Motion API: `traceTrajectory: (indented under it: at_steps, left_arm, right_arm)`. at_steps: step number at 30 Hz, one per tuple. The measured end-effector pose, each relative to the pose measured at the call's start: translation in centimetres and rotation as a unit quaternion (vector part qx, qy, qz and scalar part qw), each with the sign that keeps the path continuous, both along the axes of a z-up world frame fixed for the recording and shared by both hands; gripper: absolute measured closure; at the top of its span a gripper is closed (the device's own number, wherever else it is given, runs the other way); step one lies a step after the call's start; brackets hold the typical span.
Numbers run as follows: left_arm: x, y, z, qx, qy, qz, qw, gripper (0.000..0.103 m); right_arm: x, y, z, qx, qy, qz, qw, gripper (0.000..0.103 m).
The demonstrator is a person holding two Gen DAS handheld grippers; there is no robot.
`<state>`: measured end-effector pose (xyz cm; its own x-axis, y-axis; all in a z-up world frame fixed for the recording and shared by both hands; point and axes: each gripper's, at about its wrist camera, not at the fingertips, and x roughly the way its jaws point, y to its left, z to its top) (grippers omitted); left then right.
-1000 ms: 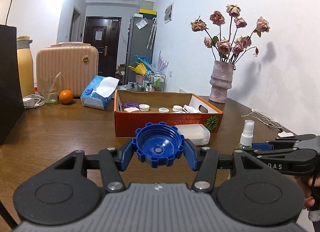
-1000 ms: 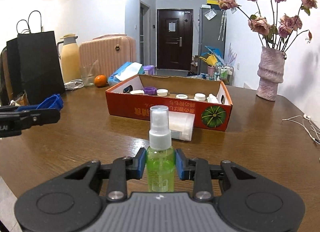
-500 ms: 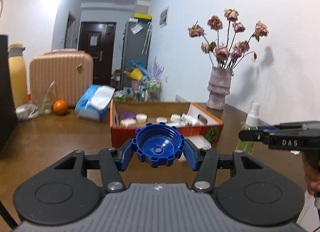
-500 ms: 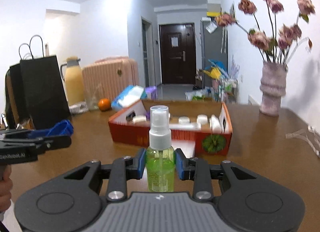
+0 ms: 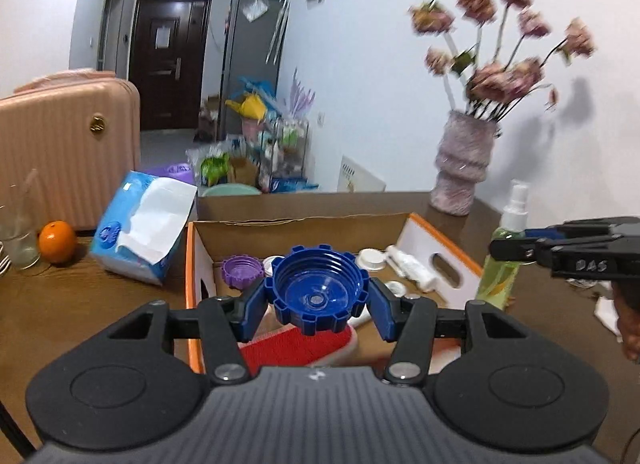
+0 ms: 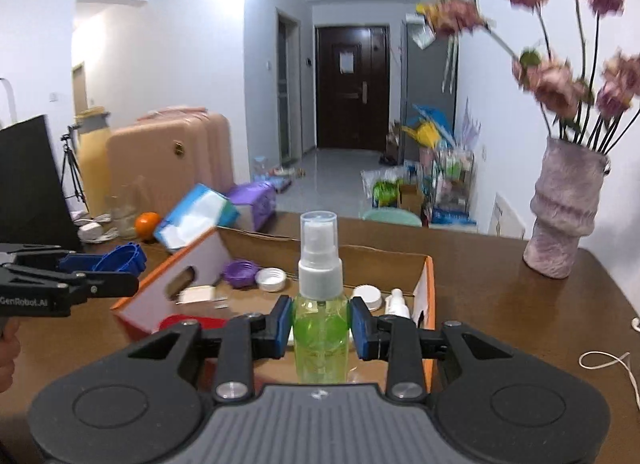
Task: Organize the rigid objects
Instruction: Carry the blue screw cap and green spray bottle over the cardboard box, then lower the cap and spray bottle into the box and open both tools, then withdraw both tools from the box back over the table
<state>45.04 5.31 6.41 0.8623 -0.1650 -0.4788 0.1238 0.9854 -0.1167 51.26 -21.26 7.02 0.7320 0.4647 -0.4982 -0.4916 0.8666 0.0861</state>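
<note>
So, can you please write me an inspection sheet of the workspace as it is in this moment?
Surface: brown wooden table, bare on its right part.
Job's things: open orange cardboard box holding a purple cap, white caps and a white tube.
Clutter: tissue pack, orange, drinking glass, vase of dried roses, black bag.
Grippers: left gripper shut on blue cap; right gripper shut on green spray bottle, both over the box.
Cables: white cord on the table's right edge.
Surroundings: pink suitcase, dark door, hallway with stacked goods.
</note>
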Motion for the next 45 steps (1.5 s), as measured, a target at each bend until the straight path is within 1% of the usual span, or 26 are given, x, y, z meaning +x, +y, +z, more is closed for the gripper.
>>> traceTrajectory:
  at_steps: [2,5,6,8,9,12,15,17,19,20,22,24,26,28,30,33,34,37,40,42,45]
  left_arm:
    - [2.4,0.1,-0.7,0.002,0.013,0.0,0.9999,0.049]
    - [5.0,0.0,-1.8,0.013,0.024,-0.006,0.9996,0.049]
    - [5.6,-0.1,-2.3,0.017,0.028,-0.009,0.9994,0.049]
    - [7.2,-0.2,-3.3,0.024,0.038,-0.015,0.9989,0.049]
    - [7.9,-0.3,-3.9,0.03,0.044,-0.019,0.9984,0.048]
    - [9.7,-0.5,-5.3,0.05,0.06,-0.016,0.9968,0.048]
    - [10.9,-0.6,-6.1,0.055,0.069,-0.017,0.996,0.048]
    - [11.7,-0.4,-6.5,0.053,0.082,-0.015,0.9951,0.048]
    - [12.5,-0.2,-6.4,0.033,0.099,-0.019,0.9943,0.047]
    - [12.7,0.0,-6.3,0.031,0.1,-0.015,0.9944,0.047]
    - [12.7,0.0,-6.2,0.04,0.095,-0.007,0.9947,0.044]
    - [12.2,0.1,-6.1,0.035,0.092,-0.004,0.9951,0.042]
    - [11.4,0.2,-6.1,0.03,0.09,-0.009,0.9954,0.037]
    - [10.5,0.2,-5.8,0.042,0.082,-0.009,0.9957,0.036]
    - [9.2,0.1,-5.1,0.056,0.069,-0.007,0.9961,0.034]
    - [7.4,0.2,-3.5,0.055,0.05,0.001,0.9972,0.031]
    - [6.9,0.1,-2.9,0.053,0.045,0.004,0.9976,0.029]
    - [4.4,0.1,-0.8,0.044,0.022,0.012,0.9987,0.028]
    - [0.9,0.1,0.9,0.032,-0.002,0.018,0.9993,0.025]
    - [-1.7,0.0,1.8,0.027,-0.018,0.019,0.9993,0.023]
    - [-5.7,-0.5,2.3,0.031,-0.039,0.02,0.9985,0.02]
  right_arm:
    - [2.0,-0.3,-0.3,0.002,0.013,-0.007,1.0,0.073]
    - [3.6,-0.7,-0.4,-0.007,0.018,-0.009,1.0,0.073]
    - [3.9,-0.7,-0.4,-0.018,0.019,-0.008,1.0,0.073]
    - [4.9,-0.3,-0.7,-0.058,0.033,-0.007,0.998,0.073]
    - [5.8,0.2,-1.1,-0.082,0.045,-0.005,0.996,0.073]
    - [8.9,1.8,-3.0,-0.124,0.087,-0.001,0.988,0.073]
    - [11.5,4.0,-5.4,-0.152,0.121,0.008,0.981,0.073]
    - [12.2,5.5,-6.3,-0.174,0.116,0.005,0.978,0.073]
    - [12.9,6.9,-6.9,-0.189,0.121,0.002,0.974,0.073]
    - [13.2,7.5,-7.3,-0.197,0.128,0.009,0.972,0.073]
    - [13.8,8.3,-8.2,-0.204,0.142,0.013,0.968,0.073]
    - [14.0,8.8,-9.1,-0.214,0.146,0.013,0.966,0.072]
    - [14.0,8.4,-9.1,-0.206,0.151,0.014,0.967,0.073]
    - [13.9,7.8,-8.7,-0.196,0.156,0.015,0.968,0.073]
    - [13.3,7.3,-7.9,-0.197,0.145,0.01,0.969,0.072]
    - [12.0,6.7,-5.6,-0.185,0.122,0.005,0.975,0.071]
    - [11.4,6.6,-4.8,-0.179,0.114,0.007,0.977,0.071]
    - [9.2,6.3,-2.6,-0.169,0.087,0.011,0.982,0.071]
    - [6.1,6.0,-0.6,-0.153,0.062,0.023,0.986,0.07]
    - [3.8,5.8,0.3,-0.14,0.049,0.031,0.988,0.065]
    - [-0.2,5.2,0.9,-0.12,0.029,0.04,0.992,0.06]
